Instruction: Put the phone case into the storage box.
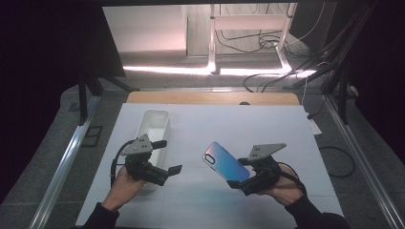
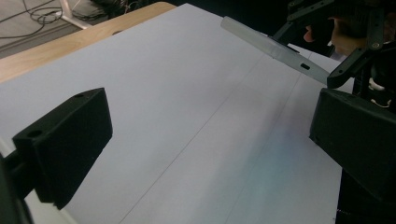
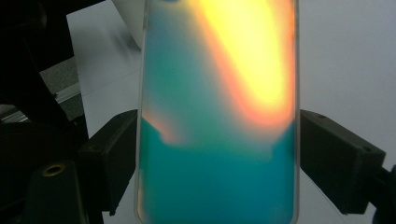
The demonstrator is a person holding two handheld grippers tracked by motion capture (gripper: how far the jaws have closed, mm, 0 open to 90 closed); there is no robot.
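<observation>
Phone case (image 1: 226,162): lifted off the table, right of the white tray (image 1: 154,125).
My right gripper (image 1: 244,182): pinching the case's lower side edges.
My left gripper (image 1: 168,156): spread wide, empty, near the tray.
Feel: probably light, thin, flexible, slick; squeeze gently at the rims.

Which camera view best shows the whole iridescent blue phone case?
The high view: the iridescent blue phone case appears whole, tilted, held above the table by the right gripper. The right gripper view shows its back close up, cropped, clamped across its width. The left gripper view shows its thin edge.
</observation>
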